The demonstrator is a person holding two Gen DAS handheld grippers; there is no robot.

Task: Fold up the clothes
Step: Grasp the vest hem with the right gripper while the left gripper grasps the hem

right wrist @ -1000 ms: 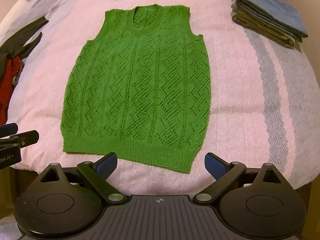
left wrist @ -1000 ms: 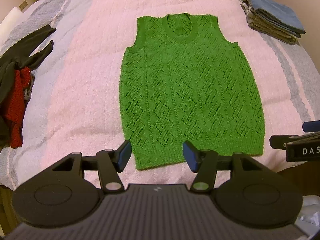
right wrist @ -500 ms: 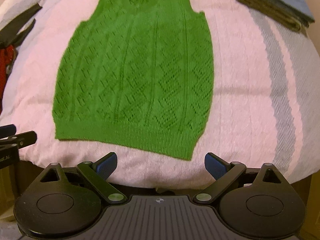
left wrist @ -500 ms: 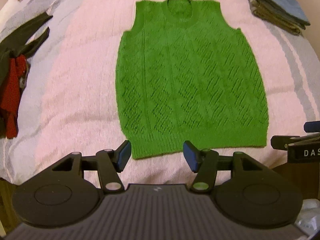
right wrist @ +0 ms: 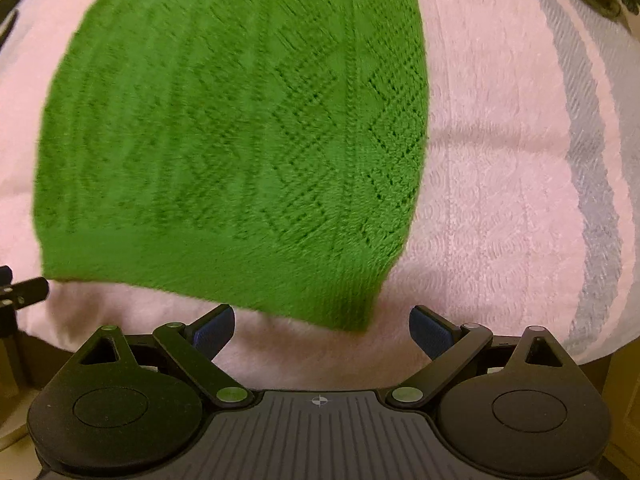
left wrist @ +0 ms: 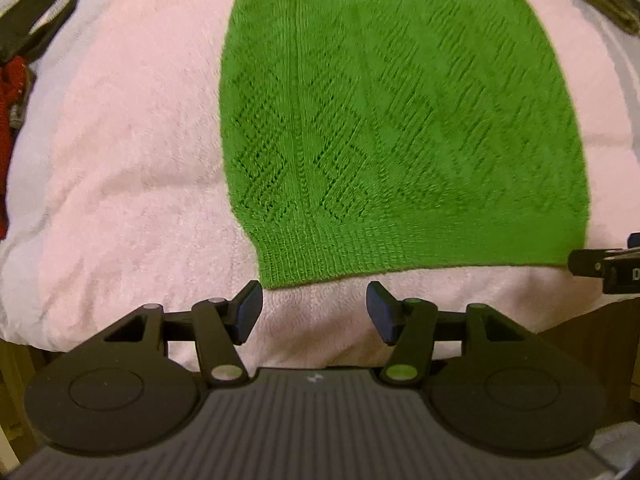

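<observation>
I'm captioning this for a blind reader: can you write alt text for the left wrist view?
A green knitted vest lies flat on a pink blanket; the open left gripper hangs empty just short of its ribbed hem, near the hem's left corner.

A green knitted vest (left wrist: pixel 396 120) lies flat on a pink blanket (left wrist: pixel 128 152) that covers the bed, its ribbed hem nearest the camera. The left claw (left wrist: pixel 315 312) hangs just short of that hem's left corner, its blue-padded fingers (left wrist: pixel 249 310) spread apart with nothing between them. At the right edge part of the right claw (left wrist: pixel 604 266) shows. Dark and red clothes (left wrist: pixel 16 76) lie at the far left.
</observation>
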